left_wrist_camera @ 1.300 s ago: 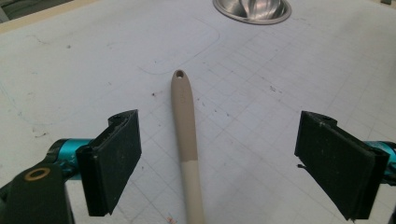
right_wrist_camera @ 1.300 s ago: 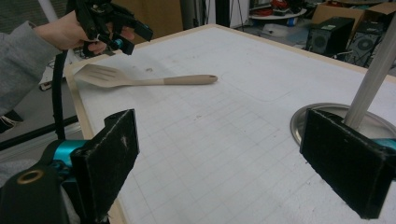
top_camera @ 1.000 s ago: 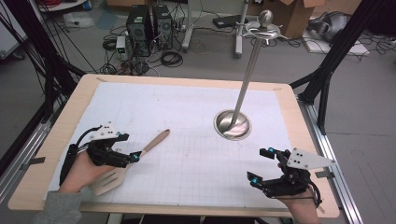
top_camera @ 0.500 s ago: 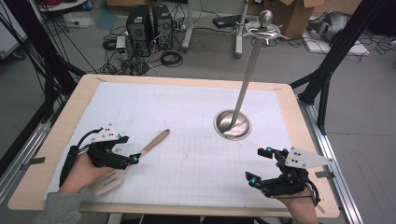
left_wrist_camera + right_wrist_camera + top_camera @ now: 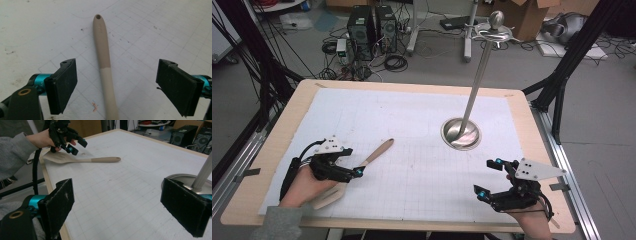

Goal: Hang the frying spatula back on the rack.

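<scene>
Over spatula (image 5: 106,75) handle: L gripper (image 5: 117,85) released, straddling. R gripper (image 5: 493,177) released, apart; metal stand (image 5: 460,133) beyond.

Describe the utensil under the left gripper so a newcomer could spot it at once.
On the white gridded mat, look at the near left area, where the left gripper hovers with its fingers open. Beneath it lies a wooden spatula, flat, its handle angled toward the steel stand. It is the mat's one wooden item.
</scene>
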The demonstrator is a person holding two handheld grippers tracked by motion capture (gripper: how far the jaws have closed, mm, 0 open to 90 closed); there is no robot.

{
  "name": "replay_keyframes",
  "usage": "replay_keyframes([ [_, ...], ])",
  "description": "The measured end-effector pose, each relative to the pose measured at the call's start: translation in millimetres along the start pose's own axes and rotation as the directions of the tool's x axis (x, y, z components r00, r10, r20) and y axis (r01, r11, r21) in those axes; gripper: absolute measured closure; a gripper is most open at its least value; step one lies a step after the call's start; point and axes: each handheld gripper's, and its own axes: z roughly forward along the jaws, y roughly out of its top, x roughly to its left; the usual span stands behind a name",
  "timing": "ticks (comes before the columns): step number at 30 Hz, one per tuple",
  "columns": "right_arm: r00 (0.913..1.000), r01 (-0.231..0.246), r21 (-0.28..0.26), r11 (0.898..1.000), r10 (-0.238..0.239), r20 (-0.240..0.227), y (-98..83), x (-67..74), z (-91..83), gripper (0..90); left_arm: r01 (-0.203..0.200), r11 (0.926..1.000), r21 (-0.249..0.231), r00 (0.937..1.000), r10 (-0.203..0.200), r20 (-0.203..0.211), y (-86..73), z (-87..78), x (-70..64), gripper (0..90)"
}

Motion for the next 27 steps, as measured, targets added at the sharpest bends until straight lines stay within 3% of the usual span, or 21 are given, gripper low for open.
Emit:
replay_keyframes([
  [27,0.9998,-0.007,0.025,1.0,0.008,-0.016,-1.9,0.8,4.0,10.7,0.035,0.9992,0.017,0.9985,-0.035,-0.042,-15.4,9.2,-0.7,23.4],
])
